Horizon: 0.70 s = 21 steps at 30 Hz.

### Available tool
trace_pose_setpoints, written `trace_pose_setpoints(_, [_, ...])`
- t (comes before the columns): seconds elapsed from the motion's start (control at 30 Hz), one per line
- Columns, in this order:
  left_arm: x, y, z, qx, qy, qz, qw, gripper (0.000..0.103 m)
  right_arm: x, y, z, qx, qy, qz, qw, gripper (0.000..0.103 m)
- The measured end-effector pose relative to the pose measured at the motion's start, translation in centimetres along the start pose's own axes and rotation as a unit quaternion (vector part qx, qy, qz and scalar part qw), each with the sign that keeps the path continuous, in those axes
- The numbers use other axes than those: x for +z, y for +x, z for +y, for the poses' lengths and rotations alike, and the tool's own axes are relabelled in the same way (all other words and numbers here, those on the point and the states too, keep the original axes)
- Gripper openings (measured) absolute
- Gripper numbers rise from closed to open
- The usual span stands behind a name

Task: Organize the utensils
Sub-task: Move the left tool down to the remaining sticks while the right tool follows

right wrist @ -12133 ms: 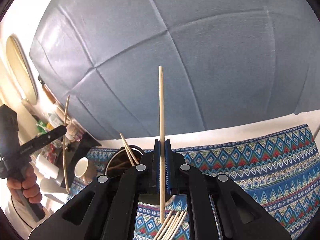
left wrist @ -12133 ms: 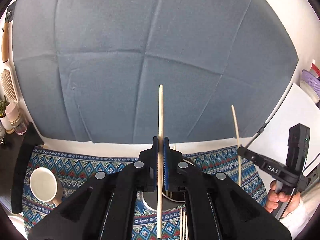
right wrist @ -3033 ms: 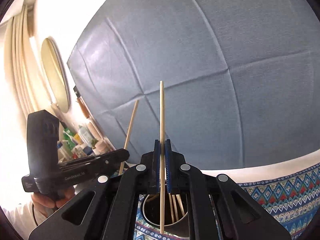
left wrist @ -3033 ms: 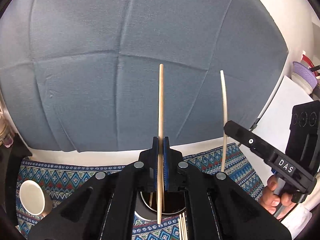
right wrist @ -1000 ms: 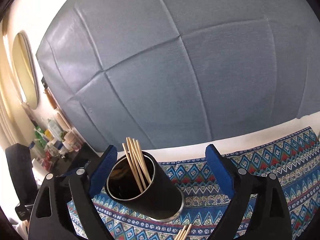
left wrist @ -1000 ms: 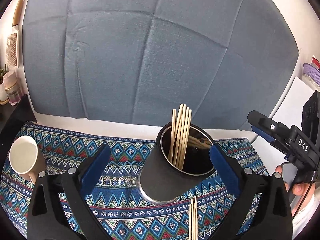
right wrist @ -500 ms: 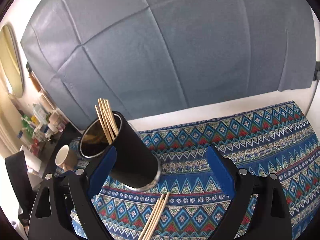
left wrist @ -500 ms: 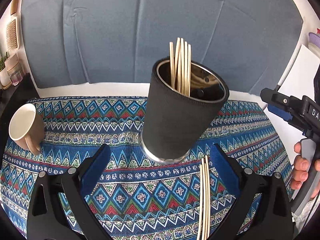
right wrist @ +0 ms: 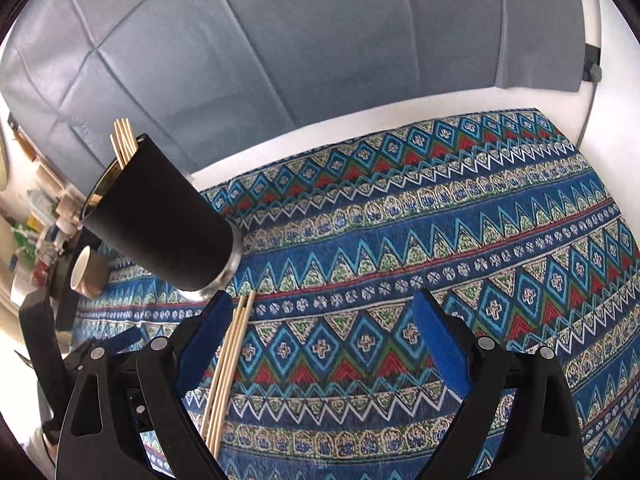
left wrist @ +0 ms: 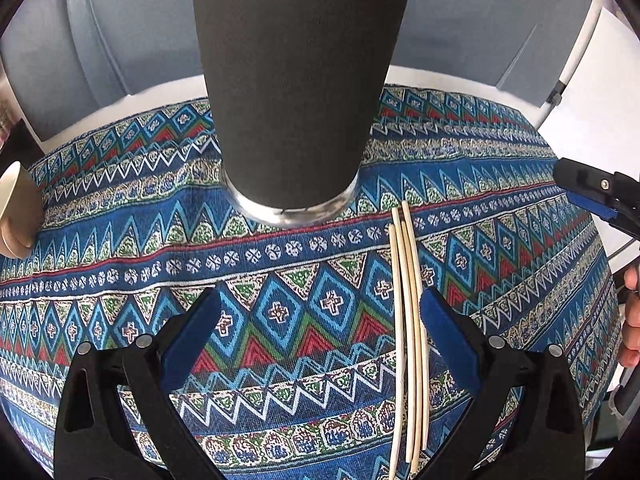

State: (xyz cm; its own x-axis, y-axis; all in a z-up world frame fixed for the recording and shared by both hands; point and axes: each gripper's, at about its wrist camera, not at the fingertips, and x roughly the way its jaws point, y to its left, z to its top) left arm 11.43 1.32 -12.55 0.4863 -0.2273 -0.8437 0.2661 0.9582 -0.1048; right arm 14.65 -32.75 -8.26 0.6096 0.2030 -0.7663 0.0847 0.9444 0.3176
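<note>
A tall black cup (left wrist: 298,80) with a steel base stands on the patterned cloth (left wrist: 280,320); in the right wrist view the cup (right wrist: 160,220) holds several wooden chopsticks (right wrist: 122,140) poking above its rim. Several loose chopsticks (left wrist: 408,320) lie side by side on the cloth in front of the cup, also seen as chopsticks (right wrist: 228,364) in the right wrist view. My left gripper (left wrist: 320,340) is open and empty, low over the cloth, its right finger just beside the loose chopsticks. My right gripper (right wrist: 322,340) is open and empty too, its left finger next to them.
A beige mug (left wrist: 16,208) sits at the cloth's left edge, also visible as the mug (right wrist: 86,272) beyond the cup. A blue-grey fabric backdrop (right wrist: 320,32) rises behind the table. A shelf with small bottles (right wrist: 36,216) is at the far left. A hand (left wrist: 630,320) shows at right.
Both grippers held a chopstick upright over the cup, then let go and opened. Since then both have dropped low toward the cloth and the loose chopsticks.
</note>
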Motion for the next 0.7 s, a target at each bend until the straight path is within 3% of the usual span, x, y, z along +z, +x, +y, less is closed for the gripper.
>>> trace_pose_setpoints(0.37, [-1.2, 2.7, -1.2, 0.028, 0.005, 0.055, 0.9981, 0.097, -1.7, 0.4, -1.6, -0.004, 0.009, 0.032, 0.999, 0.087])
trace_pose_setpoints(0.7, [-0.5, 4.3, -2.0, 0.047, 0.028, 0.076, 0.9956, 0.098, -2.3, 2.2, 0.4, 0.003, -0.022, 0.063, 0.998, 0.087])
